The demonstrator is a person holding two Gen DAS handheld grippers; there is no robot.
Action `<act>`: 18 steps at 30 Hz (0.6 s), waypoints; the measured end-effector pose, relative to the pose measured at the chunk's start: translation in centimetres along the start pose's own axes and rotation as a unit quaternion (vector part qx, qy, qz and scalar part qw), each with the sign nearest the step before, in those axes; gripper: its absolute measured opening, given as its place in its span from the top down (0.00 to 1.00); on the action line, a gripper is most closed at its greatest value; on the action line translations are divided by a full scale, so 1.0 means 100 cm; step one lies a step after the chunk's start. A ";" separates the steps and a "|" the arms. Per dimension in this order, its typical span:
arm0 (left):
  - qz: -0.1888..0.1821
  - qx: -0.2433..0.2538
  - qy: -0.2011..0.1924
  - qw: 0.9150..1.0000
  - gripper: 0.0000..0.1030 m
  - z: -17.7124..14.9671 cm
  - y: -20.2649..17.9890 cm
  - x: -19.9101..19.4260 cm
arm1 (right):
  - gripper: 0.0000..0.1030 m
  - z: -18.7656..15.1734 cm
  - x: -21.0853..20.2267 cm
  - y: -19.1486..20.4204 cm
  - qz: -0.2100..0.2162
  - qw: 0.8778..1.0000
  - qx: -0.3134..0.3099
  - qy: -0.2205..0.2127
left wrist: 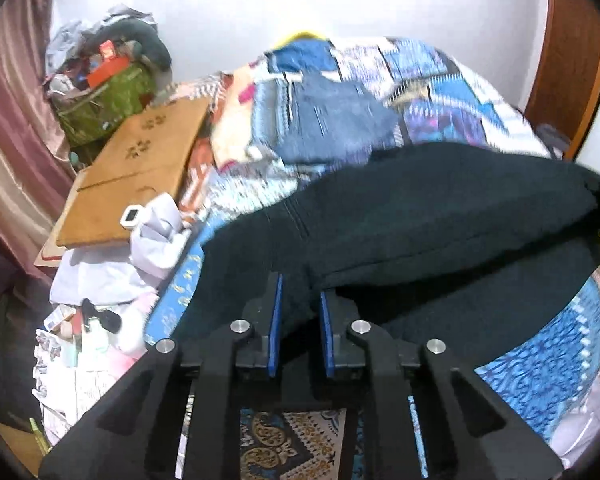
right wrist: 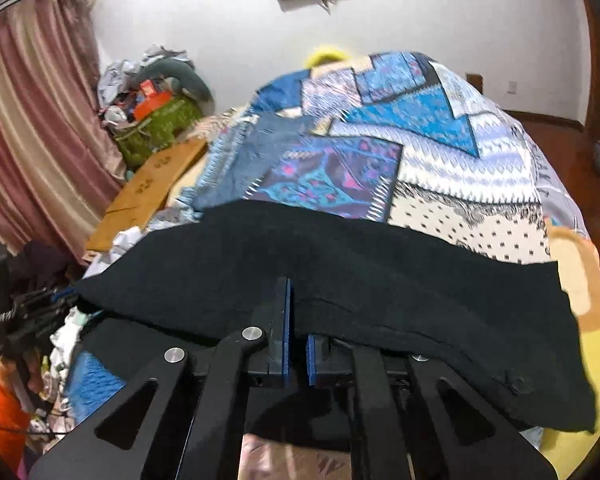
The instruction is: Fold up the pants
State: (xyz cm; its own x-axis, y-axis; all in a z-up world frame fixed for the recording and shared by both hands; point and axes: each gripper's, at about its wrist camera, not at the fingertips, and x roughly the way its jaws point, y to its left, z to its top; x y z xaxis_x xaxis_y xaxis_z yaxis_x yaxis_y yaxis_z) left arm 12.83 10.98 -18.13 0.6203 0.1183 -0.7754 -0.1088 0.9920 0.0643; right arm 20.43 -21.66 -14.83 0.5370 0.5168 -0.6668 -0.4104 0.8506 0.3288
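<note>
You are working over a bed covered by a blue, white and purple patchwork quilt (right wrist: 420,148), with a white wall (right wrist: 420,12) behind it and a pink curtain (right wrist: 32,128) at the far left. Left of the bed lie a flat brown cardboard sheet (left wrist: 140,164), a green bag (left wrist: 100,108) heaped with clutter, and crumpled white cloth (left wrist: 156,236).

The black pants (left wrist: 440,208) stretch across the near part of the quilt, from your left gripper (left wrist: 299,300) over to your right gripper (right wrist: 298,316). In the left wrist view an upper layer of the pants is raised above a lower layer that lies on the bed.

Your left gripper has its blue pads (left wrist: 275,320) closed on a bunch of the black cloth, which fills the gap between them. Your right gripper's pads (right wrist: 286,328) stand close together with the pants' edge draped over them; cloth covers the right finger, and the fabric looks pinched there. In the right wrist view, your left gripper (right wrist: 32,316) shows at the left end of the pants.
</note>
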 end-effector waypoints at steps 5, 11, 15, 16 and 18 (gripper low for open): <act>-0.004 -0.015 -0.005 1.000 0.85 -0.003 0.014 -0.020 | 0.95 -0.012 -0.017 0.016 0.021 1.000 -0.005 0.006; -0.011 -0.023 0.039 0.999 0.85 -0.036 0.019 -0.010 | 0.95 -0.039 -0.012 0.024 0.020 0.999 -0.011 0.036; -0.017 -0.026 0.059 0.998 0.85 -0.053 0.013 -0.001 | 0.95 -0.049 -0.006 0.023 0.003 0.998 -0.011 0.056; -0.015 -0.025 0.059 0.998 0.84 -0.055 0.011 -0.002 | 0.95 -0.051 -0.006 0.023 -0.001 0.998 -0.015 0.060; -0.010 -0.022 0.058 0.998 0.81 -0.056 0.010 -0.005 | 0.95 -0.055 -0.009 0.022 0.000 0.997 -0.014 0.070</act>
State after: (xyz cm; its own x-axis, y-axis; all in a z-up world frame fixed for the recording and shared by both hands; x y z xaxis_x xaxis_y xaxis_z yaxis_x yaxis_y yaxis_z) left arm 8.00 11.68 -21.19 0.5295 0.0901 -0.8435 -0.1331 0.9909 0.0223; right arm 15.05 -20.77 -17.18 0.4297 0.4971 -0.7538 -0.4325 0.8461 0.3114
